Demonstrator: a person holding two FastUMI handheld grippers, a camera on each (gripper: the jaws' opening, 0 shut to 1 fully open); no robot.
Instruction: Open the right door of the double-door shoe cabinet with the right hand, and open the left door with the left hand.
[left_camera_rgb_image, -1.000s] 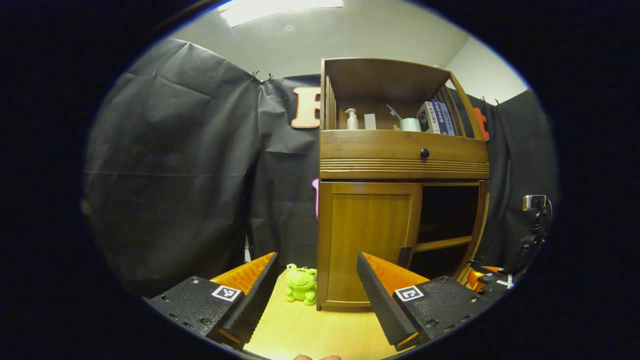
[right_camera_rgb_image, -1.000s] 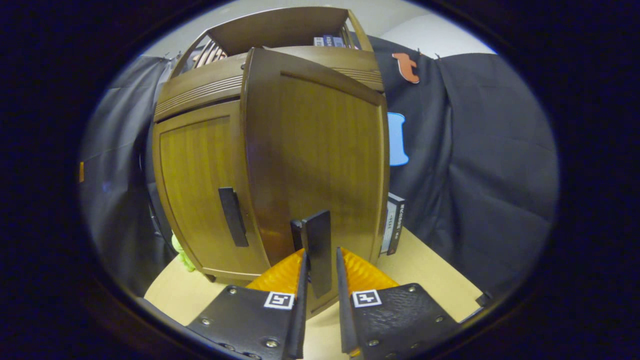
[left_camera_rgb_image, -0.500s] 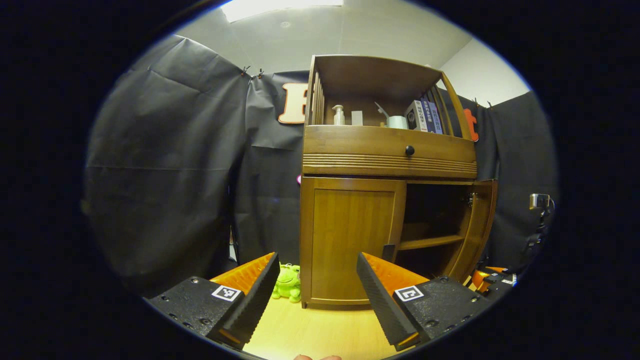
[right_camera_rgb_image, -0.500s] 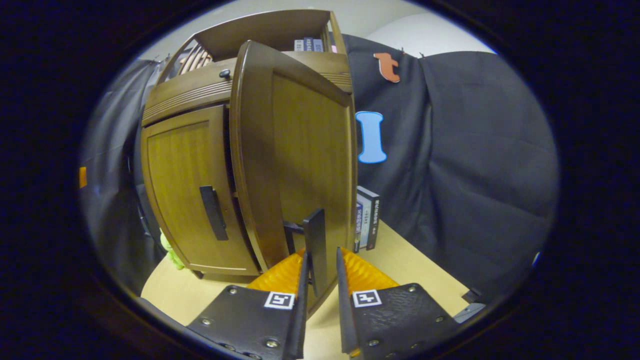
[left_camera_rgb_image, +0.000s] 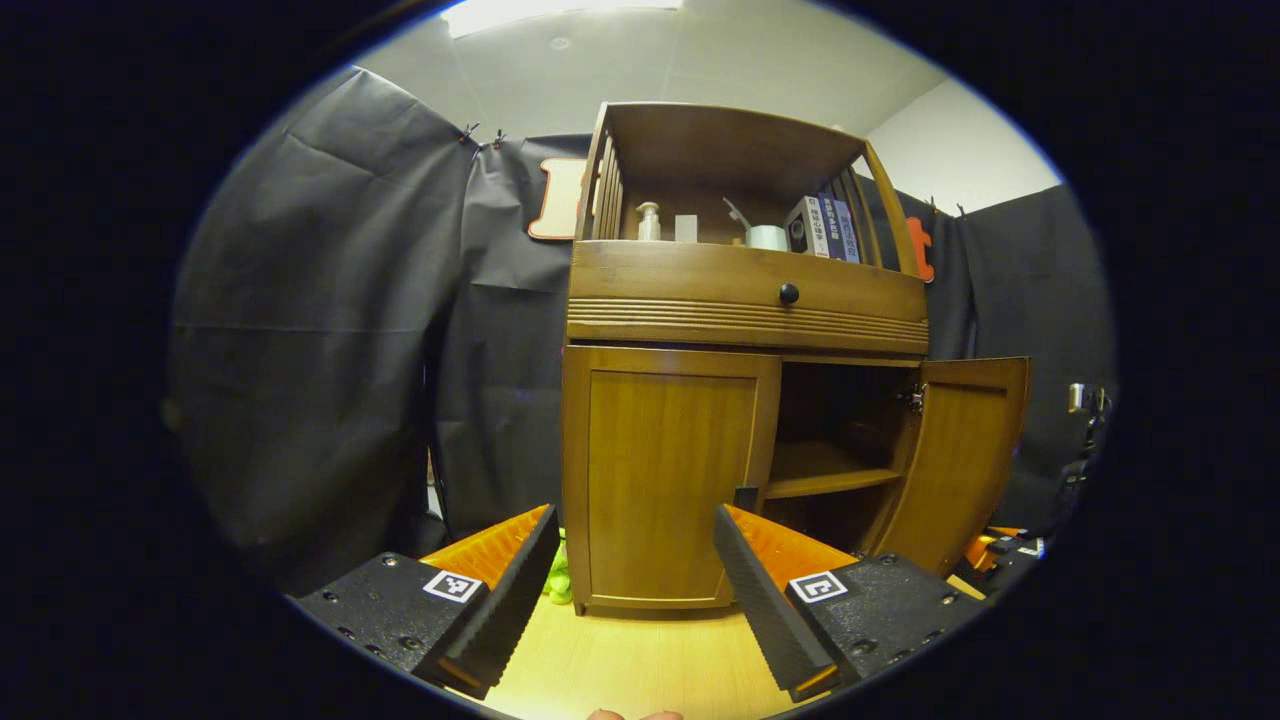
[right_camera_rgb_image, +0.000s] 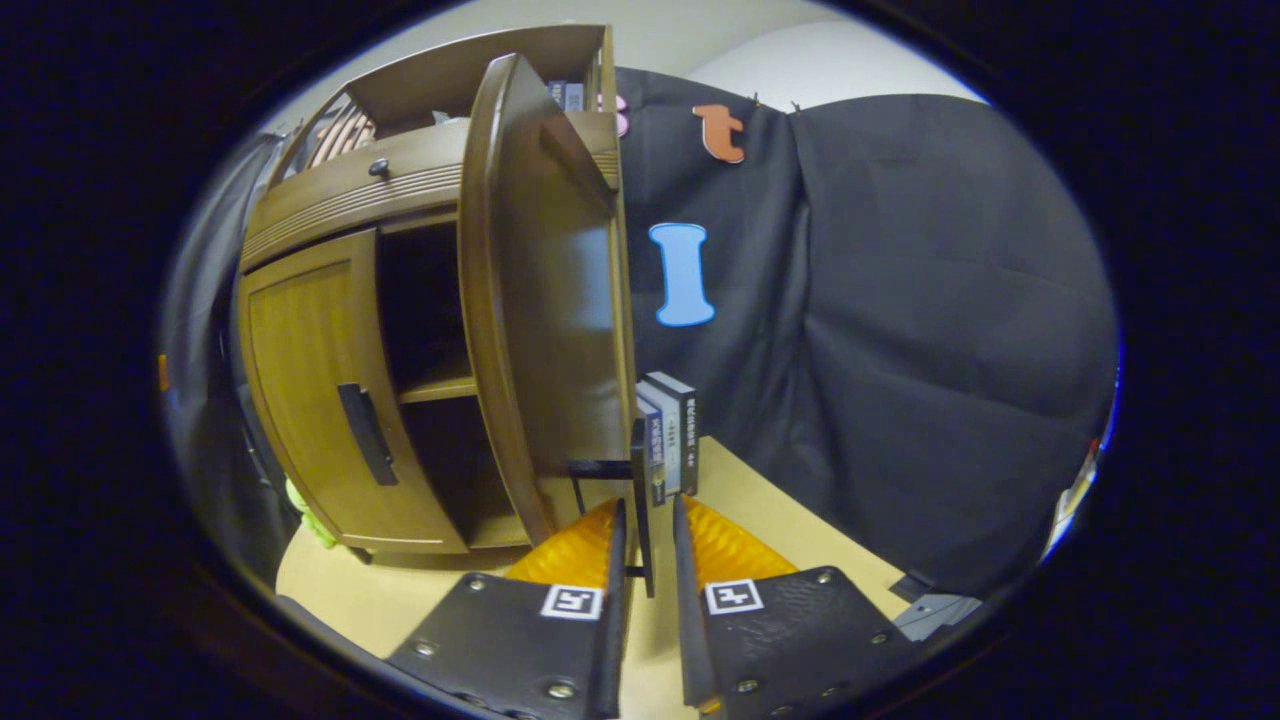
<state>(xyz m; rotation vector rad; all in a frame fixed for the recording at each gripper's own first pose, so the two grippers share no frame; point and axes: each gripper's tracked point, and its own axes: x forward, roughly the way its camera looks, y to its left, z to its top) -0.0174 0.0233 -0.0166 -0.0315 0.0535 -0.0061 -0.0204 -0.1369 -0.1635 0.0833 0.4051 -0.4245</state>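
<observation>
Wooden shoe cabinet (left_camera_rgb_image: 745, 300) stands on the table (left_camera_rgb_image: 640, 670); right door (right_camera_rgb_image: 545, 300) swung well open, right tongs (right_camera_rgb_image: 645, 560) clamped on its black handle (right_camera_rgb_image: 640, 480). Left door (left_camera_rgb_image: 665, 470) shut. Left tongs (left_camera_rgb_image: 635, 580) spread apart, holding nothing (nearer hand for this door). Its handle (right_camera_rgb_image: 362, 433) runs vertical at the door's inner edge, approx 1 o'clock from left tongs, apart
</observation>
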